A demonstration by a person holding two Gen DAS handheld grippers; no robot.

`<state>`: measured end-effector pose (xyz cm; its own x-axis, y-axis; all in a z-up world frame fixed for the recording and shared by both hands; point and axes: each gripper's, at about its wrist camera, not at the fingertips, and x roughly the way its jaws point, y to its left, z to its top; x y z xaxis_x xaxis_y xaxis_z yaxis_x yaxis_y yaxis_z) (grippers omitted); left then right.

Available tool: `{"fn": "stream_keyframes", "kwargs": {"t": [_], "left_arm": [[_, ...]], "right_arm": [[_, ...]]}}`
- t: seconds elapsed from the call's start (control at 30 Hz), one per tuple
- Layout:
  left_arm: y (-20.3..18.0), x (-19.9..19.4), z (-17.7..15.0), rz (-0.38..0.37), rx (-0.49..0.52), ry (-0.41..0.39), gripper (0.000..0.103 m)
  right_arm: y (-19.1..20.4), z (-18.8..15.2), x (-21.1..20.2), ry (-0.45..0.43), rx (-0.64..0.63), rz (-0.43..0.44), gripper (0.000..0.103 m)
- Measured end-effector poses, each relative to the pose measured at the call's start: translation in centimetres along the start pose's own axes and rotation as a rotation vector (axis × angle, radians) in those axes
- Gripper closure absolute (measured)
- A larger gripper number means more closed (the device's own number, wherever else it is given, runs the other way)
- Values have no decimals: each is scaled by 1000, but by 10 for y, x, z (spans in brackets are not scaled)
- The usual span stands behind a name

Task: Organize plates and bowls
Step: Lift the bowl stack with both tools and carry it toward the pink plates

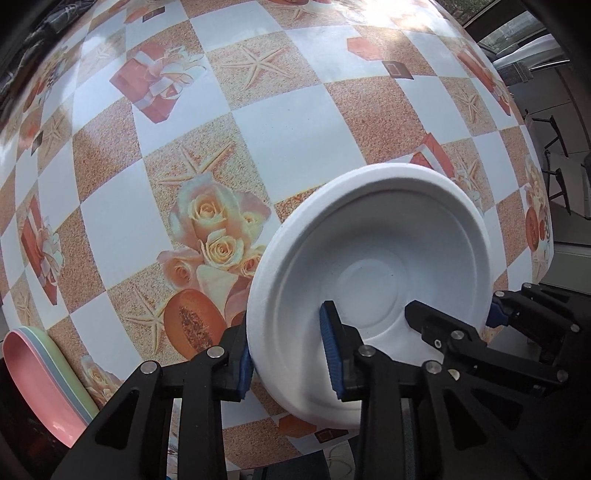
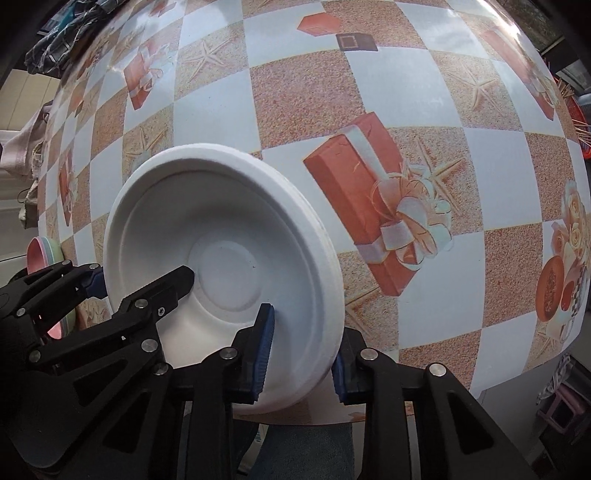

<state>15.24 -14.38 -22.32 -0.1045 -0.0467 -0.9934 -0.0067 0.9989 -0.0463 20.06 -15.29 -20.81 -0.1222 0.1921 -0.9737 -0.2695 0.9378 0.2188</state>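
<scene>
A white foam bowl [image 1: 373,266] is held above the patterned table between both grippers. My left gripper [image 1: 288,354] is shut on its left rim, one blue pad inside and one outside. My right gripper [image 2: 301,350] is shut on the opposite rim of the same bowl [image 2: 225,236], which looks like several nested bowls at its edge. Each view shows the other gripper clamped on the far rim: the right gripper [image 1: 454,317] in the left wrist view, the left gripper [image 2: 144,284] in the right wrist view. A stack of pink, blue and green plates [image 1: 44,376] lies at the table's near left edge.
The table [image 1: 295,122] has a checked cloth printed with roses, gift boxes and starfish. The plate stack also shows in the right wrist view [image 2: 42,254]. Clothes [image 2: 74,33] hang beyond the far left. Chairs [image 1: 554,147] stand to the right, off the table.
</scene>
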Motion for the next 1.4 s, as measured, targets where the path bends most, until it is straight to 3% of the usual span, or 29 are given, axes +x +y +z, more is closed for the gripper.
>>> {"fn": "stream_keyframes", "kwargs": {"t": [0.47,1.03,1.17,1.4], "left_arm": [[53,6,-63,-3,-108,7,68],[93,18,-128,-29,-95,43,68],[100,22,-147,-34,-99,56,68],[105,15,-163,-35,-96,20,68]], "right_arm": [[83,-37,27,69,-89,20,72],[153,-81,52,138,-116,14,72],[152,-99,57,155,-133,13,72],[170,-102,48,128,-141,13,72]]}}
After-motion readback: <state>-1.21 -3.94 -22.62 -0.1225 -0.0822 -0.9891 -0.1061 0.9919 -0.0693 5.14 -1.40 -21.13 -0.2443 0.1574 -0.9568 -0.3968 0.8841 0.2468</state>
